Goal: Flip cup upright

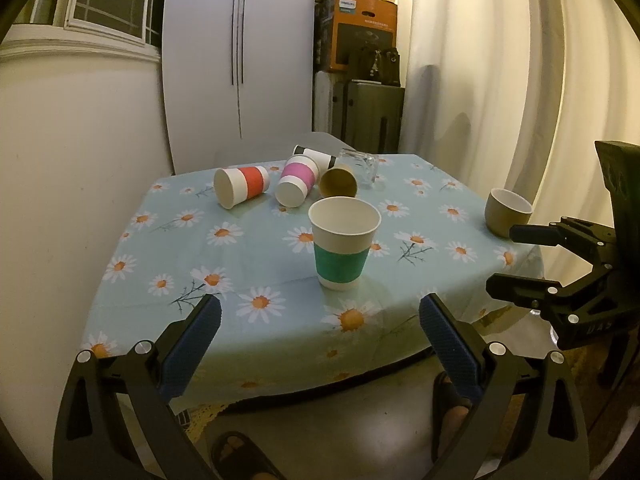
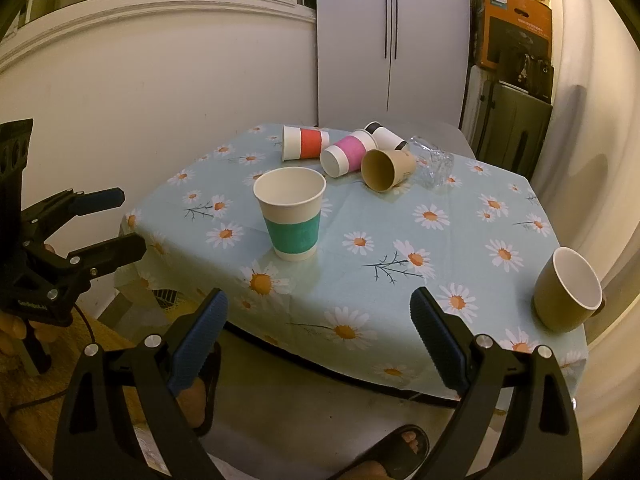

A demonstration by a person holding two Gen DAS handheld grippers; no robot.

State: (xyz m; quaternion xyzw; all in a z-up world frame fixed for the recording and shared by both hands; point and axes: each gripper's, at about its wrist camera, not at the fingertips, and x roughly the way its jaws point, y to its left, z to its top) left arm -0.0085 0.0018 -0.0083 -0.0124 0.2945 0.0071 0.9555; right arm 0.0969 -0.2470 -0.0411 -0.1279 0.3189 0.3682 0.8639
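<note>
Both grippers hang off the near edge of the surface (image 1: 132, 248), jaws spread wide and holding nothing: the left gripper (image 1: 320, 320) faces the near middle, the right gripper (image 2: 319, 312) sits beside it toward the right corner. Directly ahead stands the green-banded cup (image 1: 343, 248), upright and alone, probably set clear of the rest. Toward the far edge lie the red-banded cup (image 1: 242, 186), pink-banded cup (image 1: 298, 184), brown cup (image 1: 338, 181), a black-and-white cup (image 1: 318, 155) and a clear glass (image 1: 362, 166), tipped together. A tan mug (image 2: 568, 290) stands upright at the right edge.
</note>
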